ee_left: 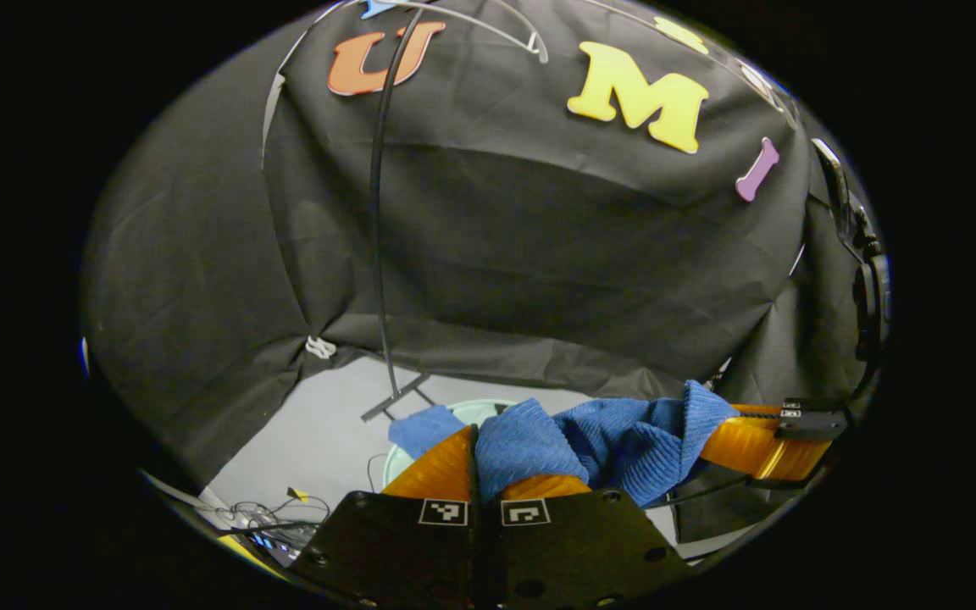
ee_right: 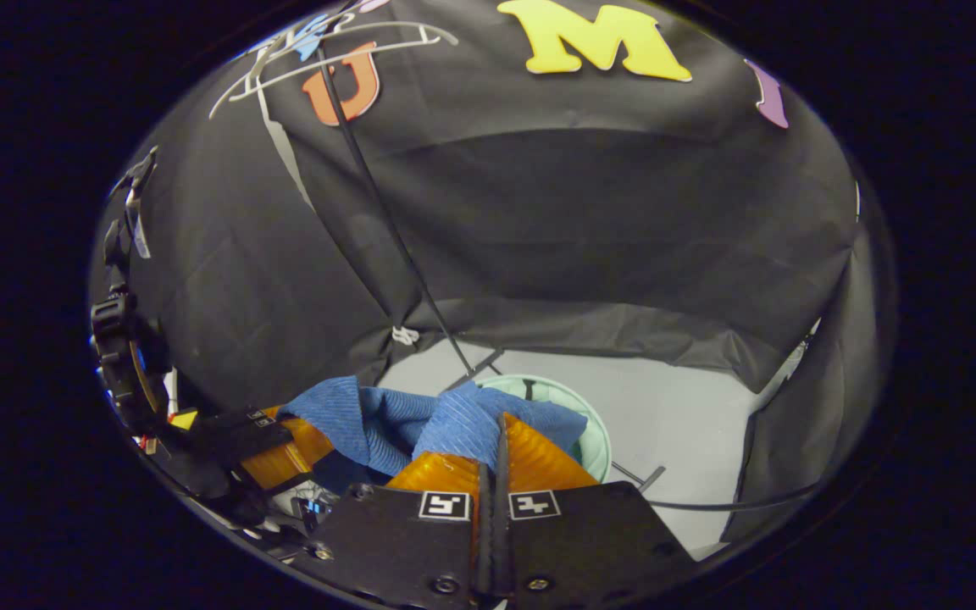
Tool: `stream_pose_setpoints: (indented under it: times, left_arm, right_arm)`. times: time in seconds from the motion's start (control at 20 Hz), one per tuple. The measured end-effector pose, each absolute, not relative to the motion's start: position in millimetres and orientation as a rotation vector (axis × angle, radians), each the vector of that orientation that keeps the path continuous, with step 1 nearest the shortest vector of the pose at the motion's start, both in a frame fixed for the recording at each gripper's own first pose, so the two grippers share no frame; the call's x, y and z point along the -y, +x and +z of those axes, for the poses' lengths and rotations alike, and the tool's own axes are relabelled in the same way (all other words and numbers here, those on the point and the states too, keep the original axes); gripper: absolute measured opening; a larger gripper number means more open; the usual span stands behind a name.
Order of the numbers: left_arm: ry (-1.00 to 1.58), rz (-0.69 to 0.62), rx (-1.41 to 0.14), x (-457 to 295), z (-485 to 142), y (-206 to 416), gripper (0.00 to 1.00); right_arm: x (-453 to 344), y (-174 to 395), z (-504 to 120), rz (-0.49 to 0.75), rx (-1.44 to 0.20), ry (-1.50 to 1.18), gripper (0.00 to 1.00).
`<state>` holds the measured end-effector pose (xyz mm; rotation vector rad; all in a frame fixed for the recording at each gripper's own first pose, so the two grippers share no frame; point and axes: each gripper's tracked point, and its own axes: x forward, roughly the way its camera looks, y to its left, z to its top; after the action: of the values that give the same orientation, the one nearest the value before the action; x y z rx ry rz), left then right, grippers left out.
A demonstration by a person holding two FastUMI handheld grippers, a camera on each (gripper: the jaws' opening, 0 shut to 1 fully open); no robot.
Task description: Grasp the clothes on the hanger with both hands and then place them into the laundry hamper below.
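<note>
Above the hamper (ee_right: 591, 428), I pinch the soft, floppy blue cloth (ee_left: 590, 440) at both ends; left gripper (ee_left: 478, 474) and right gripper (ee_right: 501, 457) fingers clamped on it

Clothes (ee_left: 615, 440) hang between 2 hand-held grippers, above the hamper (ee_right: 591, 424).

My booth is dim and evenly lit; the grey floor (ee_right: 691, 415) catches most light, fisheye bends the edges, both views stay sharp, no glare
</note>
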<state>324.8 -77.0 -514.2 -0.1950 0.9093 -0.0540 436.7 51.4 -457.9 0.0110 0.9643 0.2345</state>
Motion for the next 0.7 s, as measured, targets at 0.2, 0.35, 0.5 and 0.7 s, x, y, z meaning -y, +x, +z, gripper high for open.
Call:
stream_pose_setpoints:
  times: [0.2, 0.35, 0.5, 0.7]
  left_arm:
    - [-0.209, -0.056, -1.005, 78.5, -549.4, 306.9, 0.01]
    - [-0.214, -0.057, -1.086, 81.3, -569.4, 284.8, 0.01]
    - [-0.193, -0.052, -1.134, 80.6, -573.9, 277.7, 0.06]
    - [-0.164, -0.057, -1.144, 75.5, -580.1, 272.8, 0.02]
  right_arm:
    - [-50.1, 422.3, -497.2, 0.201, -1.051, -0.031, 0.04]
    - [-38.4, 401.9, -527.6, 0.185, -1.127, -0.055, 0.04]
    - [-28.3, 392.8, -542.7, 0.152, -1.159, -0.054, 0.04]
    - [-22.7, 389.3, -547.9, 0.127, -1.175, -0.035, 0.04]
